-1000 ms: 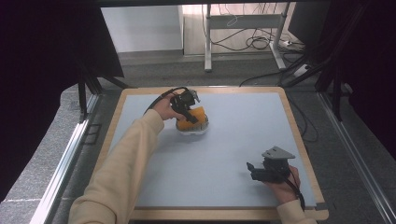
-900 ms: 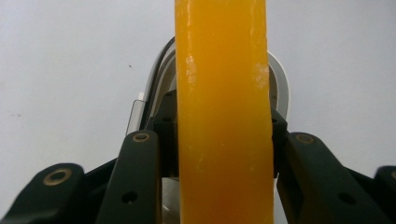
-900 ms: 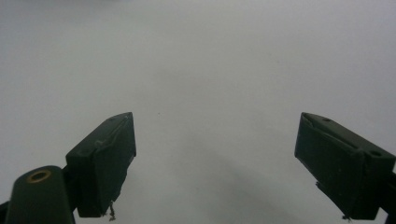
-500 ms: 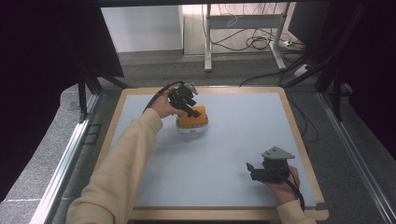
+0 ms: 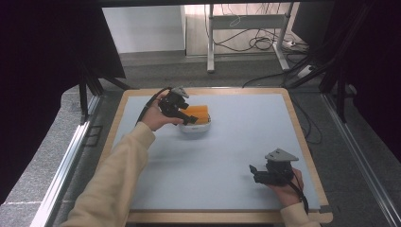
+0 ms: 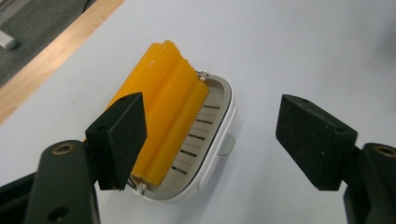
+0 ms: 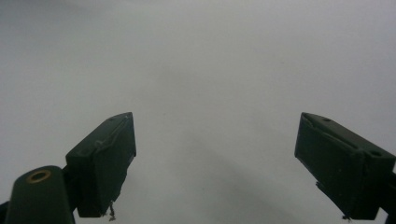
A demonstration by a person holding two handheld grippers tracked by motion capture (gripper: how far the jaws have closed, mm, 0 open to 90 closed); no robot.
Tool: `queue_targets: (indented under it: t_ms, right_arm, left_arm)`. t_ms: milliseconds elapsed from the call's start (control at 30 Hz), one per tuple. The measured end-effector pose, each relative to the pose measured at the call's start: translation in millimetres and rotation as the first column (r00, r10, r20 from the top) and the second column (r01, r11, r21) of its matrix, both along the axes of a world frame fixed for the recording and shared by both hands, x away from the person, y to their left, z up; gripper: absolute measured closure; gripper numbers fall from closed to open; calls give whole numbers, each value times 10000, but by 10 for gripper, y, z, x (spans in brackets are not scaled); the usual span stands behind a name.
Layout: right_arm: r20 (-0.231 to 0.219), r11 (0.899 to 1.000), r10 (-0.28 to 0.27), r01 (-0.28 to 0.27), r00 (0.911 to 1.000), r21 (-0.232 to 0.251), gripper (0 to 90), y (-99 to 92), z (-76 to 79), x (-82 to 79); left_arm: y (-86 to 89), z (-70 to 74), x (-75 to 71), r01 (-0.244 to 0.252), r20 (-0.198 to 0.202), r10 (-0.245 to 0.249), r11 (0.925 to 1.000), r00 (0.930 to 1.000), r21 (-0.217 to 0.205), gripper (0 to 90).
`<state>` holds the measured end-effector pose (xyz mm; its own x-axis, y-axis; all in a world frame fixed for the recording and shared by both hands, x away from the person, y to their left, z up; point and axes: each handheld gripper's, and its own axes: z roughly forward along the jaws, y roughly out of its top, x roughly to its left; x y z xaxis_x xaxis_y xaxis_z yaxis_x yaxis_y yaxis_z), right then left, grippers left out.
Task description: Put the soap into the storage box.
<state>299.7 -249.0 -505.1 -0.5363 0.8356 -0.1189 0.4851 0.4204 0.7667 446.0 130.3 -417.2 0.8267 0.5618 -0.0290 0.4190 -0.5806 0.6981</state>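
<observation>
An orange ridged block lies in a white oval dish at the far left-middle of the table. My left gripper hovers just left of the dish, its jaws pointing at the block. Those jaws have just been opening and now stand wide with nothing between them. In the left gripper view the orange block rests on the slotted grey floor of the dish, beyond my left gripper. My right gripper rests near the table's front right, open and empty, over bare mat in its own view.
The table is a pale blue-grey mat with a wooden border. Black curtains hang at both sides. A metal desk frame with cables stands on the floor beyond the far edge.
My left gripper let go of the orange block, opened wide and drew back up and to the left. The block stays in the dish. The right gripper has not moved.
</observation>
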Motion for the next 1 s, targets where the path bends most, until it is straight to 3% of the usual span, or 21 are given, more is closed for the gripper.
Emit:
queue_targets:
  t_ms: [67, 167, 200, 233, 433, 567, 633, 700, 800, 900, 1000]
  right_arm:
    - [-8, 10000, -22, 22, 10000, 4, 127, 2, 0, -2]
    - [-9, 10000, -25, 25, 10000, -16, 128, 9, -2, -5]
    - [-9, 10000, -25, 25, 10000, -16, 128, 9, -2, -5]
    - [-14, 10000, -22, 22, 10000, -9, 127, 12, -2, -5]
    - [-49, 10000, -36, 36, 10000, -7, 127, 7, -8, -1]
    - [-56, 10000, -40, 40, 10000, -3, 127, 6, -11, 0]
    - [-62, 10000, -35, 35, 10000, -13, 127, 7, -13, 0]
    - [-73, 10000, -41, 41, 10000, 20, 127, 8, -16, 4]
    - [-103, 10000, -38, 39, 9999, 41, 127, 9, -18, 7]
    - [-124, 10000, -21, 22, 9999, 56, 127, 20, -29, 9]
    - [-51, 10000, -18, 18, 10000, 46, 127, 25, -21, -2]
  left_arm:
    - [58, -16, -101, -237, 193, 243, 9992, 9995, -325, 247]
    - [174, -49, -264, -422, 105, 431, 9965, 9990, -720, 258]
    - [174, -49, -264, -422, 105, 431, 9965, 9990, -720, 259]
    - [251, -76, -375, -530, 149, 542, 9961, 9984, -711, 258]
    - [459, -186, -710, -1170, 167, 1187, 9898, 9928, -811, 258]
    - [553, -286, -925, -1619, 298, 1636, 9855, 9861, -508, 248]
    - [597, -352, -1021, -1854, 268, 1868, 9814, 9820, -497, 243]
    - [647, -410, -1122, -2239, 319, 2259, 9729, 9736, -573, 244]
    - [703, -454, -1217, -2370, 215, 2389, 9693, 9708, -660, 244]
    - [796, -539, -1377, -2666, 54, 2680, 9603, 9634, -827, 244]
    - [817, -611, -1441, -2662, 66, 2669, 9625, 9637, -516, 245]
